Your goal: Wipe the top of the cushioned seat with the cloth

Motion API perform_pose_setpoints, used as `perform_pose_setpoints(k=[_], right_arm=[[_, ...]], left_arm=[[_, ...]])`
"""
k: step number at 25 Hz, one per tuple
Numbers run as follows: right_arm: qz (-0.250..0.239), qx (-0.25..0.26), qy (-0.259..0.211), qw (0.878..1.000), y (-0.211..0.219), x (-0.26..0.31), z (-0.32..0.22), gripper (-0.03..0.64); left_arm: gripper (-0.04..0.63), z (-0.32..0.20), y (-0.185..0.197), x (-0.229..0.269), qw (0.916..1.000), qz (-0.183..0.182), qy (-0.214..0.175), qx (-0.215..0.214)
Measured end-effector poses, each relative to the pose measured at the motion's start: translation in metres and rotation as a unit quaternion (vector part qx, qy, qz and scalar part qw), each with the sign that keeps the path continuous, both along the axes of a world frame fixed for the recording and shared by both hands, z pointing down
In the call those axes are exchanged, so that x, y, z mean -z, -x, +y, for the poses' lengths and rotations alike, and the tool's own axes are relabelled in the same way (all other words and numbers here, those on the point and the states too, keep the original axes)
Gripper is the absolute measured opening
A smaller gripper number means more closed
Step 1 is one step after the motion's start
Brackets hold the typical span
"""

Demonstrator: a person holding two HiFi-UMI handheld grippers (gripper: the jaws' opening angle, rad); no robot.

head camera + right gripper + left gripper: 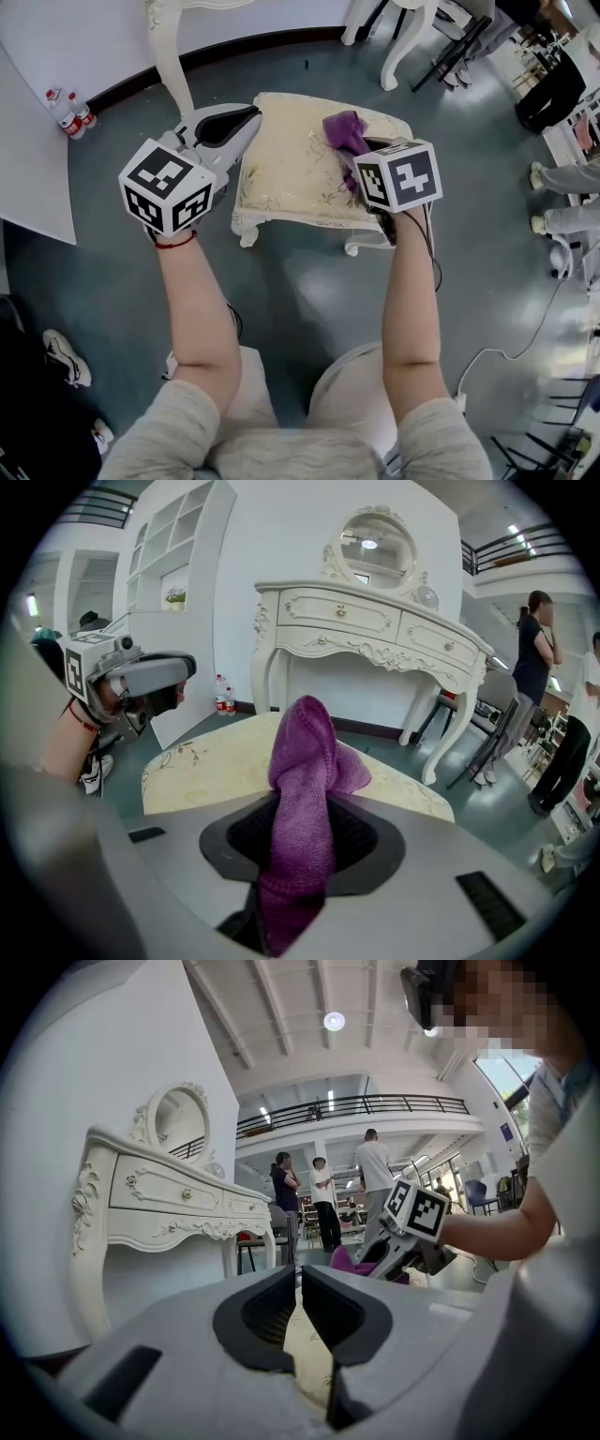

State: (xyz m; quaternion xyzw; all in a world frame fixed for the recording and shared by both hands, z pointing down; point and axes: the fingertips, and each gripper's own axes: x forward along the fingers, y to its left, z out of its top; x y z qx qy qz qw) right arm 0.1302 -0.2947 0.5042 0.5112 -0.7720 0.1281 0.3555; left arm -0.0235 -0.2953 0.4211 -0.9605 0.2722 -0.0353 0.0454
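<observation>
The cushioned seat (291, 173) fills the upper middle of the head view, its cream top bare for wiping. My left gripper (246, 122) hangs over the seat's upper-left edge with its fingers pressed almost together on nothing, probably just kept out of the way. My right gripper (302, 832) is over the seat's right side. It pinches the purple cloth (305, 752) so the bunched end sticks out ahead over the cushion, the part I judge will do the rubbing.

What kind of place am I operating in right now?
Probably a large showroom or test hall, not a home: a white dressing table and cushioned seat stand on a grey floor, with an upper balcony railing and several people standing behind.
</observation>
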Motion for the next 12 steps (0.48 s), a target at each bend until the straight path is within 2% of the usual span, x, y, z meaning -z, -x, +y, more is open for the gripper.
perform_pose_setpoints(k=[12], right_arm=[[-0.003,-0.042,-0.002,0.999,-0.070,0.001,0.016,0.121]], left_arm=[[0.015,0.007,-0.018,-0.003,0.9995,-0.023,-0.002,-0.020]])
